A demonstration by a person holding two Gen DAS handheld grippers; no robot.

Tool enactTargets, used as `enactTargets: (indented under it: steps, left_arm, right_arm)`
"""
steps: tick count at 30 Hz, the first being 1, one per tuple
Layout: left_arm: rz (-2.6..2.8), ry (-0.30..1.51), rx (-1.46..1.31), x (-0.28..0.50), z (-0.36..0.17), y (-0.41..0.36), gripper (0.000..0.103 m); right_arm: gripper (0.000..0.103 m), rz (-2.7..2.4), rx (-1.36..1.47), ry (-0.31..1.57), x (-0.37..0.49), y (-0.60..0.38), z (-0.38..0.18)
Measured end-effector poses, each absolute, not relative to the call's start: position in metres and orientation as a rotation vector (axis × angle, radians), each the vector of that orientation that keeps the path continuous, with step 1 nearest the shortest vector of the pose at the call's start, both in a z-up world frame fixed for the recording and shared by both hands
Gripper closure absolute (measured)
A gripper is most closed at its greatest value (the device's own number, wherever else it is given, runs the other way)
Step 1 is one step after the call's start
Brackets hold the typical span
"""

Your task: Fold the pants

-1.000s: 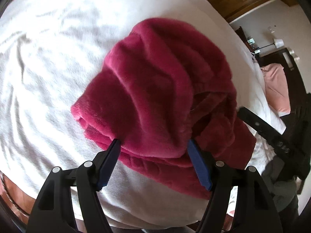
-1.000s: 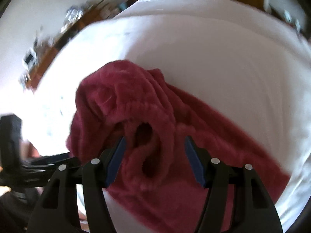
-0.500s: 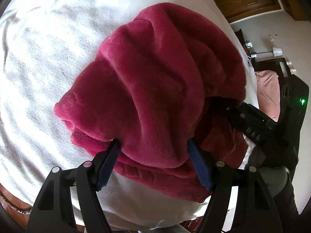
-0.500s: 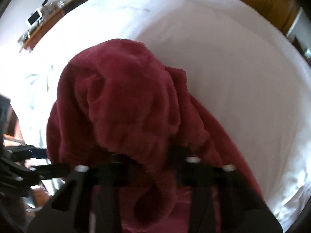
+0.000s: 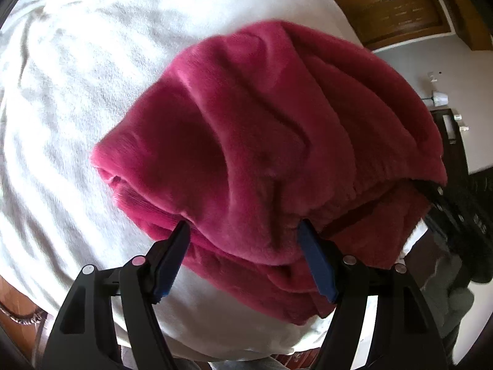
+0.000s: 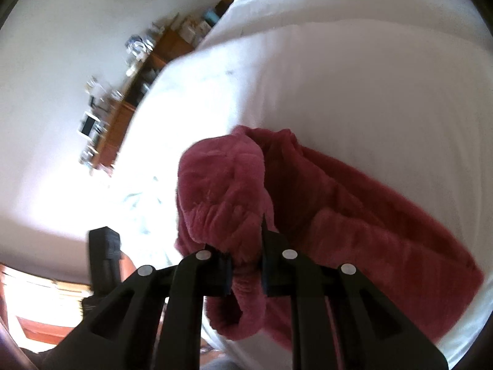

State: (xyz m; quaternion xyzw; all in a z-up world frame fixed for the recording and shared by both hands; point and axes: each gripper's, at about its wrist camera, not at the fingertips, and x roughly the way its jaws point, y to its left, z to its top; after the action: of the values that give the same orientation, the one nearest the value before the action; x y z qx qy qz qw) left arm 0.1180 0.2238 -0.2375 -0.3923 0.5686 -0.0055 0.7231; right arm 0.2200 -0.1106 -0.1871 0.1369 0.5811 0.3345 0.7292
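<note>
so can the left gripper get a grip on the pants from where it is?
Probably yes: the left gripper is open with the red fleece pants bulging between its fingers, nothing in between.

The heaped magenta fleece pants (image 5: 271, 141) fill the near edge of the bed (image 5: 71, 98), blocking the way straight ahead of both tools. To their left and beyond them, the white bedding lies bare and open for passage. A cluttered wooden shelf (image 6: 123, 104) lines the wall past the far side of the bed.
</note>
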Motion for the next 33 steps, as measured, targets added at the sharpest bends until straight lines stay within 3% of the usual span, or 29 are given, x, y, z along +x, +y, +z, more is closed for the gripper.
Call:
enactTargets:
  steps: [9, 19, 20, 21, 22, 28, 33]
  left_arm:
    - [-0.011, 1.158, -0.853, 0.082, -0.189, 0.180, 0.031]
    - [-0.019, 1.214, -0.749, 0.066, -0.194, 0.100, 0.031]
    - [-0.017, 1.221, -0.741, 0.065, -0.195, 0.094, 0.031]
    - [-0.014, 1.230, -0.731, 0.063, -0.197, 0.086, 0.031]
    - [-0.009, 1.237, -0.724, 0.061, -0.199, 0.080, 0.031]
    - [0.025, 1.245, -0.719, 0.057, -0.195, 0.059, 0.031]
    - [0.046, 1.233, -0.715, 0.057, -0.192, 0.049, 0.031]
  right_arm:
    - [0.090, 0.700, 0.452, 1.264, 0.167, -0.226, -0.154]
    - [0.088, 0.490, 0.386, 1.351, 0.137, -0.335, -0.253]
    - [0.083, 0.480, 0.377, 1.356, 0.135, -0.340, -0.258]
    - [0.064, 0.472, 0.378, 1.359, 0.136, -0.342, -0.261]
    - [0.056, 0.448, 0.368, 1.349, 0.134, -0.348, -0.261]
    - [0.056, 0.475, 0.219, 1.284, 0.121, -0.353, -0.227]
    - [0.056, 0.636, 0.266, 1.229, 0.108, -0.333, -0.186]
